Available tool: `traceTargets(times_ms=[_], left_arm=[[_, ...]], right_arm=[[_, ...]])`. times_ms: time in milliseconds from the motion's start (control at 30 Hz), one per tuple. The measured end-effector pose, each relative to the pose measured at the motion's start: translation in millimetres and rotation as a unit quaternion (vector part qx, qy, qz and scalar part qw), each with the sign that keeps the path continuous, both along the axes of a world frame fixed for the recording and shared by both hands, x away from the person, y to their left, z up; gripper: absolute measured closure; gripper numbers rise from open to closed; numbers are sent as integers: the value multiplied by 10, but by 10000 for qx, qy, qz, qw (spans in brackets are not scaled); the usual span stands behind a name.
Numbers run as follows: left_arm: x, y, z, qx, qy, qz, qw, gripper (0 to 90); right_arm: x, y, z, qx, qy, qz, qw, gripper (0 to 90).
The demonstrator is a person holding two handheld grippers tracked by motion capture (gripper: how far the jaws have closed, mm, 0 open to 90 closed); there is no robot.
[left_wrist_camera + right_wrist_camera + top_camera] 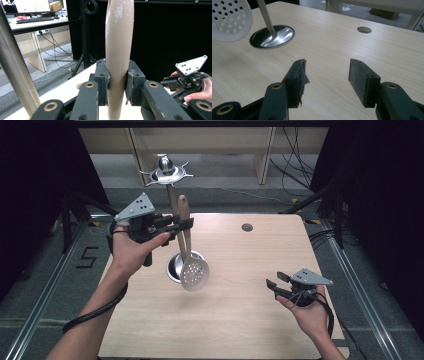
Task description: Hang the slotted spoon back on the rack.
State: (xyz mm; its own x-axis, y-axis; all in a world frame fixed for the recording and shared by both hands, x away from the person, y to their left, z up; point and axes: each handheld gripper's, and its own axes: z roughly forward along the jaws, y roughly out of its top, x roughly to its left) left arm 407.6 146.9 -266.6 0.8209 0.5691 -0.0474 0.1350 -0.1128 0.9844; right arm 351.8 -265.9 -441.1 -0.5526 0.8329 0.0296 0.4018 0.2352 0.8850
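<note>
The left gripper (184, 224) is held up in the air over the back left part of the table (240, 320). Its two black jaws are squeezed tight on the wooden handle of a skimmer spoon (195, 272). In the left gripper view the handle (117, 57) stands straight up between the two pads, and both pads touch it. The spoon hangs down from the gripper. Its round white head, full of little holes, is low and close above the table, just in front of a shiny metal stand base (175, 265). A thin metal pole (172, 200) goes up from that base, right beside the spoon handle. On top of the pole sits a shiny piece with spiky arms (166, 170).

The right gripper (274, 282) is low over the front right part of the table, well apart from the spoon. Its jaws are wide apart with nothing between them. In the right gripper view one pad (299, 77) looks torn at its edge. Farther off there is a small round hole (364, 30) in the table top.
</note>
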Motion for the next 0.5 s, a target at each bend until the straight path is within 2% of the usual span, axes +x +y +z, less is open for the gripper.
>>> traceTargets(times_ms=[133,167,200,267,300,500], left_arm=[[21,20,32,-6,2,-10,10000,738],[32,31,46,-16,17,-16,10000,738],[32,31,46,-16,17,-16,10000,738],[48,44,61,-36,27,-44,10000,738],[54,49,66,-50,40,-43,10000,738],[92,75,102,-91,88,-132,9998,738]], right_arm=[[10,6,-14,21,-39,28,10000,481],[10,16,-19,136,-8,48,9999,480],[10,16,-19,136,-8,48,9999,480],[-3,28,-17,127,18,-2,9999,480],[12,6,-16,-53,-141,19,9999,480],[13,7,-20,-56,-123,39,9999,479]])
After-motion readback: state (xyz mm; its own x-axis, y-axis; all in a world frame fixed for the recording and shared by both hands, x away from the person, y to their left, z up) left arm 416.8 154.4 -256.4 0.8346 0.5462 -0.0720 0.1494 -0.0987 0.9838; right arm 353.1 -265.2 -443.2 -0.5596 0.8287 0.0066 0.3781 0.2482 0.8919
